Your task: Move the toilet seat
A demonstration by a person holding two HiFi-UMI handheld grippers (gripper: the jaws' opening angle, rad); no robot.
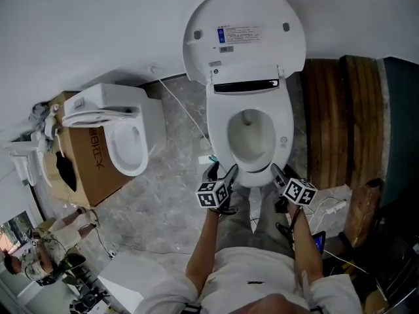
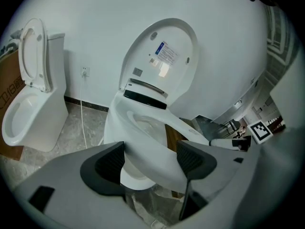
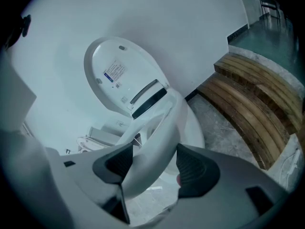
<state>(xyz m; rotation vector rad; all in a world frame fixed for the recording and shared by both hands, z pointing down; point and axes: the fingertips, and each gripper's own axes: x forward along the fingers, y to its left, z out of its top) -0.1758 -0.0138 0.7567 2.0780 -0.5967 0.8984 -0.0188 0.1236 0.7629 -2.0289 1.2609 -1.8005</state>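
White rigid plastic fills both grips: the left gripper (image 2: pixel 150 161) and right gripper (image 3: pixel 150 165) each clamp the toilet seat (image 2: pixel 183 129) at its front rim, tilted above the toilet bowl (image 2: pixel 136 178). Judged light, stiff and slick, so the front edge is the sound hold.

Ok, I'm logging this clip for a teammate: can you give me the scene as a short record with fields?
toilet seat: front lifted partway off the bowl
left gripper: fingers closed on the seat's front
right gripper: fingers closed on the seat's front
lid: open, standing up
surroundings: second toilet beside a cardboard box on the left, wooden steps on the right
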